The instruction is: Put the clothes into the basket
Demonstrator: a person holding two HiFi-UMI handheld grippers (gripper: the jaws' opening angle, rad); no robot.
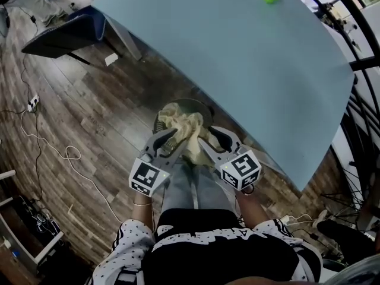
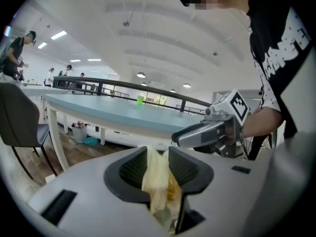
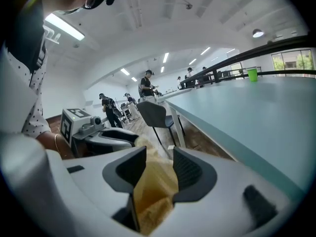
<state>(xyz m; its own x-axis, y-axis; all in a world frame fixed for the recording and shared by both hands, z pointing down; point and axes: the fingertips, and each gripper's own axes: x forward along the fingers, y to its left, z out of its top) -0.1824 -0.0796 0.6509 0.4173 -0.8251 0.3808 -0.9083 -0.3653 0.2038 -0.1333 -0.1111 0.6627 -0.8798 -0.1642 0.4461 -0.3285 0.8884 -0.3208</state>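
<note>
Steep downward look at a wide pale-blue table point(image 1: 237, 58) above dark wood flooring. Beside its near edge, a dark round basket point(image 1: 200, 105), mostly covered. Bunched over the basket's mouth, a cream-yellow cloth point(image 1: 185, 126), hard to tell whether resting inside or hanging above. Pinched on one side by the left gripper point(image 1: 171, 138), on the other by the right gripper point(image 1: 206, 142), both pairs of jaws clamped partway closed on fabric.
</note>
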